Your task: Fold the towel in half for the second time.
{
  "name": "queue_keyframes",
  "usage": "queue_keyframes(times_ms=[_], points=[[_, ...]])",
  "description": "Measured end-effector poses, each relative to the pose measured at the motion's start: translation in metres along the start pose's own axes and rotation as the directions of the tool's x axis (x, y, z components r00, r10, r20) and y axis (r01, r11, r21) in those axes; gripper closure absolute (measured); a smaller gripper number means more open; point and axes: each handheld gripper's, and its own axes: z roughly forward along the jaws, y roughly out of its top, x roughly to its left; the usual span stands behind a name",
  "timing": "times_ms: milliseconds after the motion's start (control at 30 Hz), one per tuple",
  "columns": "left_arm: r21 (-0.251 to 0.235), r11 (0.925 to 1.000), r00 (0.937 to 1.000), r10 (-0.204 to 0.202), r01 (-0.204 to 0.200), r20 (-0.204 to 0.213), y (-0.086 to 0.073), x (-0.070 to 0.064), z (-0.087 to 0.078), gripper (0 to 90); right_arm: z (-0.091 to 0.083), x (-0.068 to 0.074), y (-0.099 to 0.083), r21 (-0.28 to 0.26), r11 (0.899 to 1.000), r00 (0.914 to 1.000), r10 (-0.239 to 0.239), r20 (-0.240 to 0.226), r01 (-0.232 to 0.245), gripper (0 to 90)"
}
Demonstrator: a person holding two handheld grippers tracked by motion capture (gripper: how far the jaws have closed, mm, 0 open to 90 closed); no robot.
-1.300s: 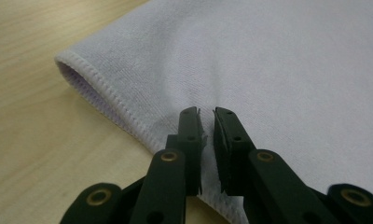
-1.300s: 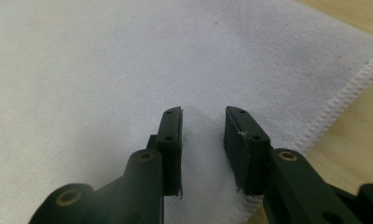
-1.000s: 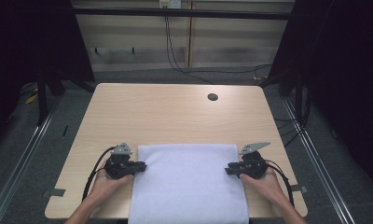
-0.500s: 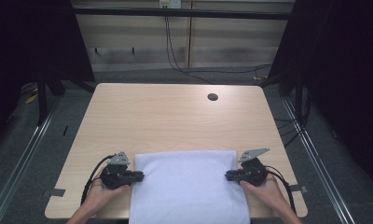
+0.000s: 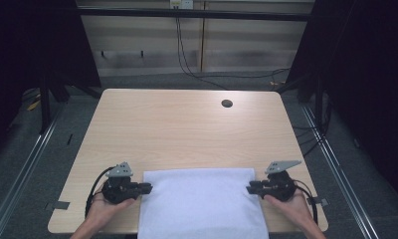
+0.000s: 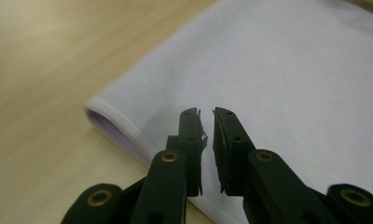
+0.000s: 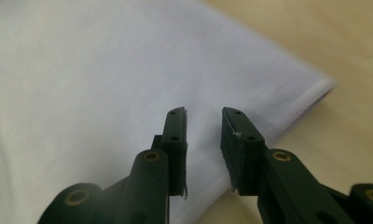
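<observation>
Compared with a second ago, both hands have drawn back toward the near edge of the table [image 5: 187, 129], and the white cloth [image 5: 202, 204] has come with them: its far edge lay further up the tabletop then, and now more of it hangs over the near edge. The cloth lies flat at the middle of the near edge, squarely between the two grippers. The left gripper [image 5: 146, 187] sits at the cloth's left side, just by its far left corner; in the left gripper view [image 6: 206, 114] its jaws stand slightly parted over the cloth [image 6: 278, 79], with a narrow gap between them and nothing pinched, the folded hem lying just to one side. The right gripper [image 5: 250, 188] sits at the cloth's right side near the far right corner; in the right gripper view [image 7: 203, 114] its jaws are spread a little wider, hovering above the cloth [image 7: 96, 70] close to its hemmed corner, gripping nothing. The left hand [image 5: 101, 209] and right hand [image 5: 294, 209] each wrap a gripper body. By count: one cloth, two grippers, two hands, one table, and one small dark round hole [image 5: 227, 103] in the tabletop near the far right corner.
</observation>
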Motion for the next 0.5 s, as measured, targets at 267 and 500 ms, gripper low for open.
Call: queue_keyframes(times_ms=[267,500], points=[[-0.041,0.9972,0.9965,-0.065,0.063,-0.053,0.020,0.043,0.013,75.3,0.016,-0.043,0.034,-0.046,0.999,0.9998,0.001,0.022,0.000,68.5],[-0.014,0.9959,0.9948,-0.090,0.089,-0.047,0.014,0.047,0.018,65.0,0.035,-0.056,0.030,-0.006,1.000,0.9996,0.025,0.012,-0.025,64.4]])
